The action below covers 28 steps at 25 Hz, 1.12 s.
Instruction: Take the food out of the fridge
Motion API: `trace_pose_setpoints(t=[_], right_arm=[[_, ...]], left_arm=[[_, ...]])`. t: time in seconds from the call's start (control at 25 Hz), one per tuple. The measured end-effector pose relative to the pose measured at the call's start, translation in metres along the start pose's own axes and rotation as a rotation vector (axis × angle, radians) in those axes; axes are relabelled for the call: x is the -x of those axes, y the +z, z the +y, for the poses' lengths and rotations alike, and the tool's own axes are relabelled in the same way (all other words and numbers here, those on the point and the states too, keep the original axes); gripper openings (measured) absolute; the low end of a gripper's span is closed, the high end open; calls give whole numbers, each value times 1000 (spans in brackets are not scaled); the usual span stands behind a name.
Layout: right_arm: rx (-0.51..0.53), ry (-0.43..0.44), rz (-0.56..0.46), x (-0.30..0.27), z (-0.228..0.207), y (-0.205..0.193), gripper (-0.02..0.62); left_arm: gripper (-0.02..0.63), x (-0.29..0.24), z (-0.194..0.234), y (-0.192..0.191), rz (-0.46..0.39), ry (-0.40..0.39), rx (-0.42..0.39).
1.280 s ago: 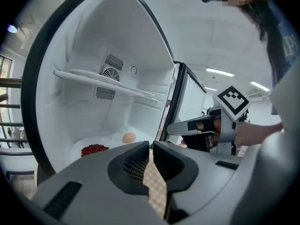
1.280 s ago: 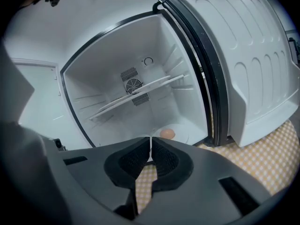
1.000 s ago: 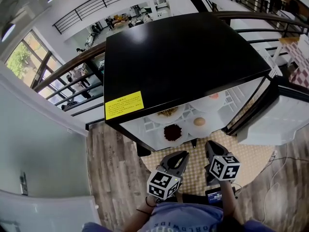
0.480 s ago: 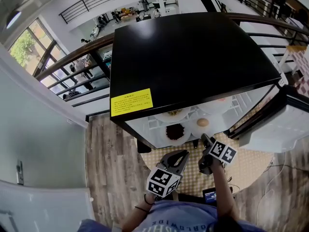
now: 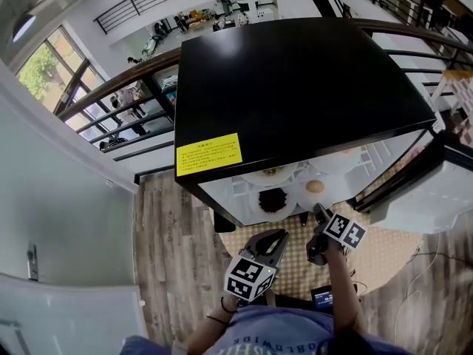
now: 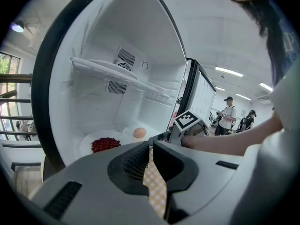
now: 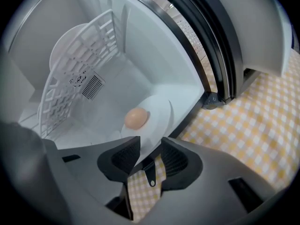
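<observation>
The black-topped fridge point(image 5: 295, 87) with a white inside stands open, its white door point(image 5: 436, 194) swung out to the right. On the fridge floor lies a white round plate point(image 7: 161, 108) bearing a pale brown egg-shaped food point(image 7: 136, 118). Just beside it to the left is a second white plate point(image 6: 86, 146) heaped with dark red food point(image 6: 106, 144). The right gripper point(image 7: 147, 149) reaches to the fridge's front edge; its jaws have just been closing, and the near rim of the white round plate is pinched between them (both pads look to be against it). The left gripper point(image 6: 151, 146) hangs back over the yellow-and-white checked mat point(image 5: 295, 261), its jaws pressed together with nothing between them. A white wire shelf point(image 7: 79, 74) spans the fridge higher up.
</observation>
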State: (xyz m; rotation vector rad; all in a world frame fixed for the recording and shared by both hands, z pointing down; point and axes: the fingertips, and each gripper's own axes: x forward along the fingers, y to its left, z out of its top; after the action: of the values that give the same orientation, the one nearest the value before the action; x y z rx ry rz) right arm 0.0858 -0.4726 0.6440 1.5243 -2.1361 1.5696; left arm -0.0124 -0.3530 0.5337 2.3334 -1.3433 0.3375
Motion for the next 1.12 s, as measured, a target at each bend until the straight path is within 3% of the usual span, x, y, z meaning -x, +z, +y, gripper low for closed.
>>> trace_pose_setpoints(t=[0.16, 0.52, 0.72, 1.12], right_arm=[[-67, 24, 1, 8, 2, -9, 134], [-315, 133, -50, 34, 6, -12, 42], [-445, 161, -71, 45, 8, -12, 23], [-480, 151, -112, 75, 4, -26, 21]], left_arm=[[20, 1, -1, -1, 5, -12, -2], [20, 11, 0, -3, 11, -22, -14], [20, 21, 0, -3, 4, -29, -18], [20, 39, 0, -8, -11, -59, -27]])
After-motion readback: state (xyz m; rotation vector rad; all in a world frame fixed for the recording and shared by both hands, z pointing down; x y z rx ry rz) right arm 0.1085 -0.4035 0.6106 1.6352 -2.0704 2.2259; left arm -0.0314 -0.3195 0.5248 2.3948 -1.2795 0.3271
